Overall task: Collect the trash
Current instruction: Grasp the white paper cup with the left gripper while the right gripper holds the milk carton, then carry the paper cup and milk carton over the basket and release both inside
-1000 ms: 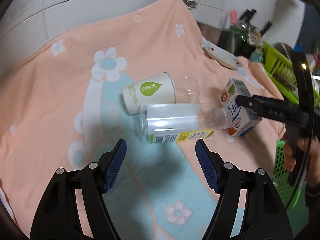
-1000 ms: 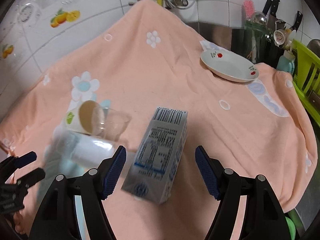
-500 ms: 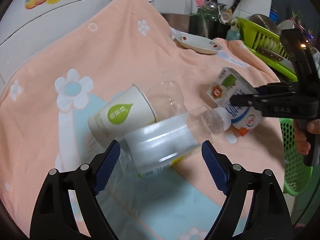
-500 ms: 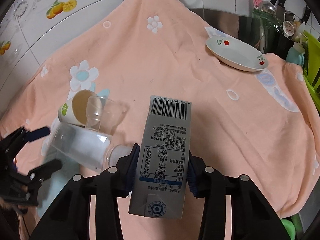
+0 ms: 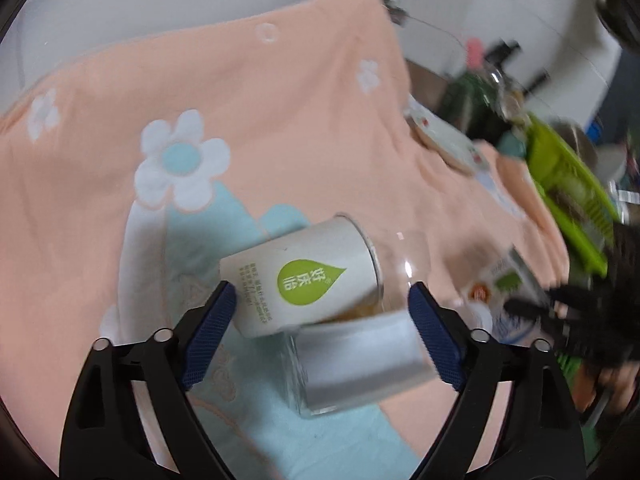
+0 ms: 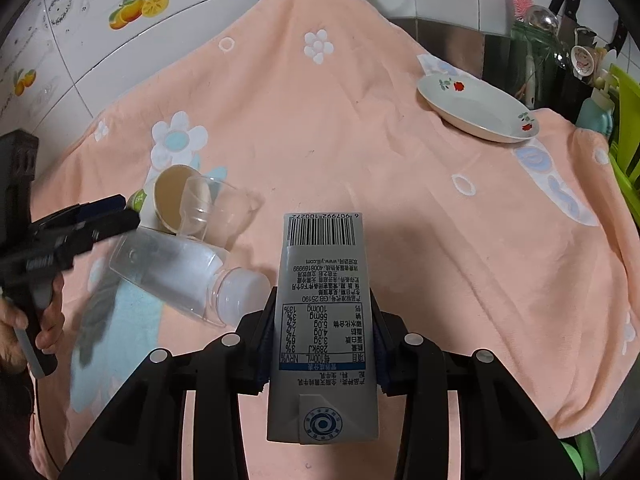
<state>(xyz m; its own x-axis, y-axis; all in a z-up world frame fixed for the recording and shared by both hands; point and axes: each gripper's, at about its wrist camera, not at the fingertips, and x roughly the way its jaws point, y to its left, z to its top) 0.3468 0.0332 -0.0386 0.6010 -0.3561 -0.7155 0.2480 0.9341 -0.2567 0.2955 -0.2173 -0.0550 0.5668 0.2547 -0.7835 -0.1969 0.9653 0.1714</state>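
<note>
while carton [image 6: 324, 320] clamped, left gripper [image 5: 322, 326] opening

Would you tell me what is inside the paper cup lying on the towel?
A clear plastic cup lies against the paper cup mouth, apparently partly inside. The brown inner wall shows; the bottom is hidden behind the plastic cup.

I see a peach-orange terry towel [image 6: 360, 152] patterned with white flowers, white rings and a pale blue patch. On it at nine o'clock lies a white paper cup [image 5: 304, 276] bearing a green leaf logo. My grey milk carton [image 6: 324, 312] shows a black barcode. At two o'clock sits a white shallow dish [image 6: 476, 114] with red flowers.
</note>
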